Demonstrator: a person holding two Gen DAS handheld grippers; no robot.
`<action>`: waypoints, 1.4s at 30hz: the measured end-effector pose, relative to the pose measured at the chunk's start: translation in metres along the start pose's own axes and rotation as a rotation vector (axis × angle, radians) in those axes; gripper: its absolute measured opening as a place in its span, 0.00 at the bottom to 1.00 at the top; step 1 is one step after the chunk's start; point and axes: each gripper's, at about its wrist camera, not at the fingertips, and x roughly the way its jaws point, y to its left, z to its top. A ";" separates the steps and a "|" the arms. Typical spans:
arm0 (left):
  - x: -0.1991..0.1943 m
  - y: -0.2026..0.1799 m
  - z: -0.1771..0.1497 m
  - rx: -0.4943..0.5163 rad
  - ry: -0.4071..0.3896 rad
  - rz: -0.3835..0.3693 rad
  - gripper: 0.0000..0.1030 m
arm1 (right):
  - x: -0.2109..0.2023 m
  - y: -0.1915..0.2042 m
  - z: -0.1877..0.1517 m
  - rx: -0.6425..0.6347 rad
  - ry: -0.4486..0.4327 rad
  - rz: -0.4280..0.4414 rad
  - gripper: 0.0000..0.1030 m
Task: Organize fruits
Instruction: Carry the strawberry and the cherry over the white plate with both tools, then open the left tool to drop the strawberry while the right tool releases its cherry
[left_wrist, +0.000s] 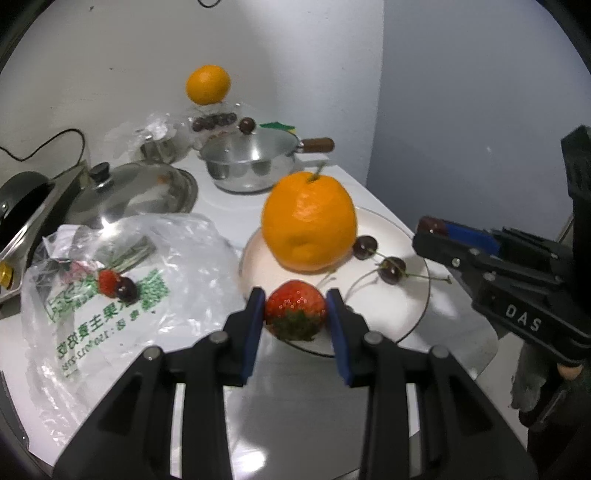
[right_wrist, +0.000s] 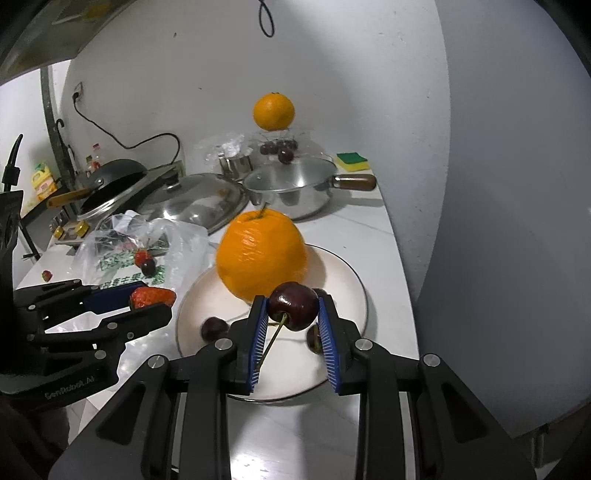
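My left gripper (left_wrist: 295, 314) is shut on a red strawberry (left_wrist: 295, 308), held over the near rim of a white plate (left_wrist: 399, 314). On that plate sit a large orange (left_wrist: 308, 221) and two dark cherries (left_wrist: 365, 246) (left_wrist: 392, 268) with stems. My right gripper (right_wrist: 292, 308) is shut on a dark cherry (right_wrist: 293, 304), its stem hanging down, above the same plate (right_wrist: 347, 273). From the right wrist view the left gripper (right_wrist: 147, 301) with its strawberry (right_wrist: 152, 297) is at the plate's left edge. The right gripper (left_wrist: 430, 227) shows at the right in the left wrist view.
A clear plastic bag (left_wrist: 122, 291) with a strawberry and a cherry lies left of the plate. Behind stand a steel pot (left_wrist: 255, 162), a steel lid (left_wrist: 140, 195), a second orange (left_wrist: 208, 84) on a clear container of cherries, a black pan (right_wrist: 110, 181) and a sponge (right_wrist: 351, 161).
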 end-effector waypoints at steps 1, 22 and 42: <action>0.002 -0.003 0.000 0.003 0.004 -0.004 0.34 | 0.001 -0.003 -0.002 0.004 0.003 -0.003 0.29; 0.039 -0.040 -0.016 0.045 0.096 -0.081 0.34 | 0.010 -0.025 -0.028 0.041 0.042 0.014 0.29; 0.025 -0.018 -0.016 -0.006 0.064 -0.076 0.50 | 0.028 -0.004 -0.028 0.007 0.090 0.025 0.29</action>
